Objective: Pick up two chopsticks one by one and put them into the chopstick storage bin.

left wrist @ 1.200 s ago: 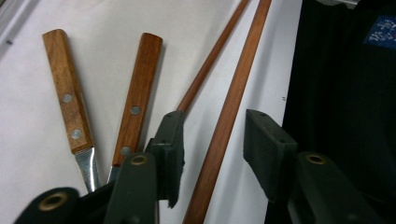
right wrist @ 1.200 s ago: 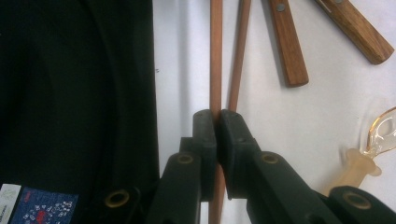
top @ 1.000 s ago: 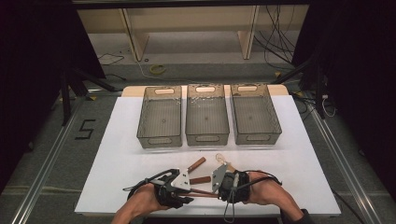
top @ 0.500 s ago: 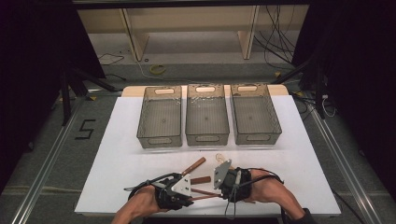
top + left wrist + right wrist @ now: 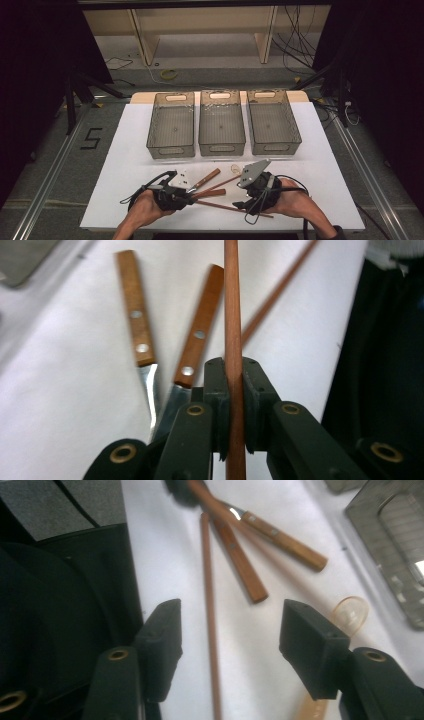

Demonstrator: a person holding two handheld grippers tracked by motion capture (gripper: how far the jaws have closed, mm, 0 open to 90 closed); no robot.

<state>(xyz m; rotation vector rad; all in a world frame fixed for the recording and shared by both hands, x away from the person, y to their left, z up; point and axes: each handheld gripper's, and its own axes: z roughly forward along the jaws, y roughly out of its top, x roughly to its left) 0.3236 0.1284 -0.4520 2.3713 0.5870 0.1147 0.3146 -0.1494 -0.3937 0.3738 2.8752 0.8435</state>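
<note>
My left gripper [image 5: 234,367] is shut on a thin wooden chopstick [image 5: 231,300] that runs straight out past its jaws. In the high view that gripper [image 5: 189,194] sits low at the centre-left, with the chopstick [image 5: 220,184] angling toward the right gripper [image 5: 245,197]. My right gripper [image 5: 230,630] is open; its jaws have just been opening. A second chopstick [image 5: 210,620] lies on the table between them, untouched. Two wooden-handled knives [image 5: 135,310] [image 5: 200,325] lie just beside the held chopstick.
Three empty grey bins [image 5: 171,148] [image 5: 222,147] [image 5: 275,146] stand in a row at the back of the white table [image 5: 125,165]. A clear plastic spoon [image 5: 351,611] lies near the right gripper. The table's front edge is close under both hands.
The two grippers have drawn slightly apart. The left one has shifted a little left, and the right one has shifted right and lifted a little.
</note>
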